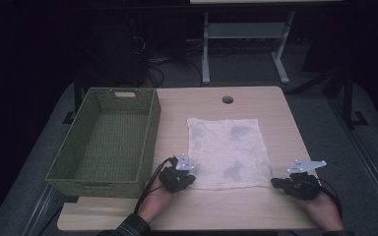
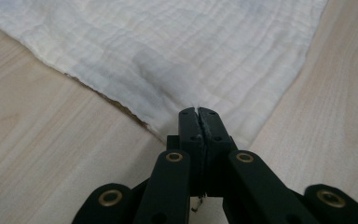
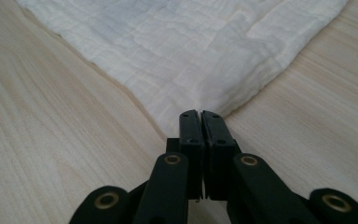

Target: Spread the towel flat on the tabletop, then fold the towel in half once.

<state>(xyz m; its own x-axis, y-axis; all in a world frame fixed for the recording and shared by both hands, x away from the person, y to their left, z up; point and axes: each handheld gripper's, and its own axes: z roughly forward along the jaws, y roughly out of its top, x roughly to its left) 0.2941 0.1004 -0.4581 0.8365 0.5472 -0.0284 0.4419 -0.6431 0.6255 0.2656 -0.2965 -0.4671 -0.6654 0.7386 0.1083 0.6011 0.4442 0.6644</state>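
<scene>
The room behind the table (image 1: 275, 123) is very dark, so the black shapes, the wires on the floor and the grey metal legs back there are hard to make out. The person is cut off at the bottom of the high view; just two hands and a bit of checked sleeve (image 1: 130, 227) come in. The very tip of each near corner of the cloth (image 1: 226, 150) is hidden by the black jaws, so how much cloth sits between them cannot be seen. The left gripper (image 1: 189, 178) is at the cloth's near left corner, and in the left gripper view its jaws are squeezed tight together with a thin bit of cloth (image 2: 168, 51) pinched at their tips. The right gripper (image 1: 275, 182) is at the near right corner, and in the right gripper view its jaws are closed tight too, right on the corner of the cloth (image 3: 191, 42). The cloth lies spread out flat in the middle of the table, nearer the person than the far edge. A green basket (image 1: 150, 142) stands on the left side of the table, just beside the cloth but not touching it. A small round hole (image 1: 227, 100) sits in the table beyond the cloth. Nothing lies on top of the cloth. The cloth is white, thin and crinkly, nearly square, with a few grey smudgy patches. The table is pale wood with fine lines. The basket is woven, long and deep, with a handle slot in its far wall.
</scene>
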